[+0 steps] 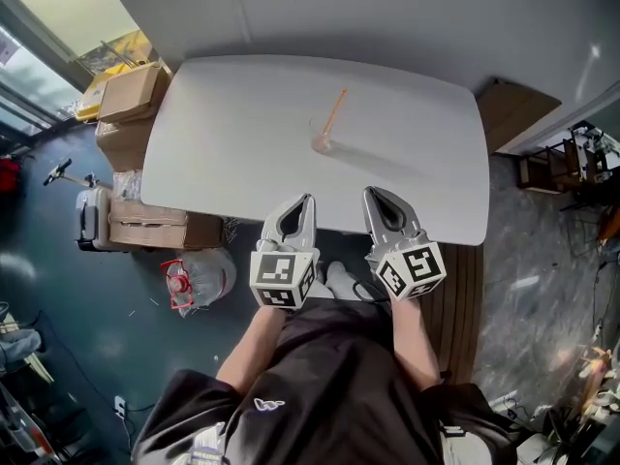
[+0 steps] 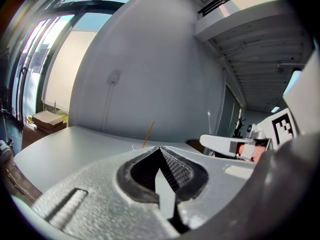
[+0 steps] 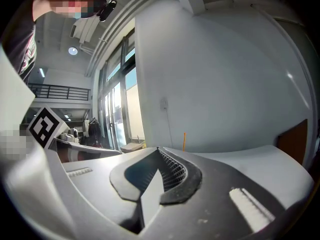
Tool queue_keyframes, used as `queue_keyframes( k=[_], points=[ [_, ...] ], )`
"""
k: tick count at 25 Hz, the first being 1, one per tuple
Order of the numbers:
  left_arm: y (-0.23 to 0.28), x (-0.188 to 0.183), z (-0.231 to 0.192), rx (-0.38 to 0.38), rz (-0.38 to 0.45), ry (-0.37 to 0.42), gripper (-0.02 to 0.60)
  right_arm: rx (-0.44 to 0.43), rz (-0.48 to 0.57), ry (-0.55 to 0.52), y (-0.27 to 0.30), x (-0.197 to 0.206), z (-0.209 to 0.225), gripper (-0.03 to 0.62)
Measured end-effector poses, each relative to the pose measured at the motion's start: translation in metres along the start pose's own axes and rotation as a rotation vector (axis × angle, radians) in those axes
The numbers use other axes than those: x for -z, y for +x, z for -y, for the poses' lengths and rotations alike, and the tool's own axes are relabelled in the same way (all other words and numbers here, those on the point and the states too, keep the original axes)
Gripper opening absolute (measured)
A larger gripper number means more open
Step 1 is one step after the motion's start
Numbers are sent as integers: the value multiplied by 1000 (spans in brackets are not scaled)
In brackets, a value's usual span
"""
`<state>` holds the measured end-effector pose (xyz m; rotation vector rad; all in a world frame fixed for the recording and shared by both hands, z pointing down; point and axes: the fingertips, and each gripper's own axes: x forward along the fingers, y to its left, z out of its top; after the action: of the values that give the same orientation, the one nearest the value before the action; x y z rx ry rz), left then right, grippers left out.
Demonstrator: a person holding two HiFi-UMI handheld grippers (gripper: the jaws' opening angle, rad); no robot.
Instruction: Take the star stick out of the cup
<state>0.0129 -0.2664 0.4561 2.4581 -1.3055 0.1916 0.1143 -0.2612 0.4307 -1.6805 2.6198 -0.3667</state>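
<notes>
A clear cup stands near the middle of the white table, with a thin orange stick leaning out of it up and to the right. My left gripper and right gripper hover side by side at the table's near edge, well short of the cup, both shut and empty. In the left gripper view the stick rises just beyond the shut left gripper. The right gripper view shows the stick far behind the shut right gripper. The star end is too small to make out.
Cardboard boxes are stacked on the floor left of the table, with a suitcase and a bag beside them. A brown board lies at the right. A grey wall is behind the table.
</notes>
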Motion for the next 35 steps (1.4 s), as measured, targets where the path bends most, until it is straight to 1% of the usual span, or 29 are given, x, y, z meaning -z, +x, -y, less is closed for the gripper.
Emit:
queue_keyframes(
  k=[3, 5, 8, 11, 16, 17, 21, 26, 31, 35],
  points=[
    [6, 2, -5, -18, -9, -17, 2, -15, -23, 1, 9, 6, 6, 8],
    [10, 3, -9, -33, -13, -27, 2, 0, -20, 13, 17, 4, 13, 8],
    [14, 1, -14, -67, 2, -50, 2, 8, -22, 8, 28, 0, 19, 69],
    [20, -3, -17, -81, 21, -68, 2, -14, -28, -17, 41, -1, 22, 63],
    [29, -1, -18, -78, 17, -82, 2, -30, -22, -24, 66, -1, 27, 67],
    [29, 0, -19, -80, 17, -86, 2, -35, -27, -28, 72, 0, 29, 80],
    [29, 5, -27, -113, 20, -107, 2, -35, -46, -47, 94, 14, 43, 95],
    [28, 1, -41, -151, 29, -129, 2, -18, -61, -23, 129, 20, 63, 124],
    [25, 3, -54, -173, 25, -129, 2, -16, -93, -57, 154, 24, 69, 132],
    [20, 2, -62, -193, 28, -123, 2, -25, -119, -59, 177, 32, 72, 138]
  ],
)
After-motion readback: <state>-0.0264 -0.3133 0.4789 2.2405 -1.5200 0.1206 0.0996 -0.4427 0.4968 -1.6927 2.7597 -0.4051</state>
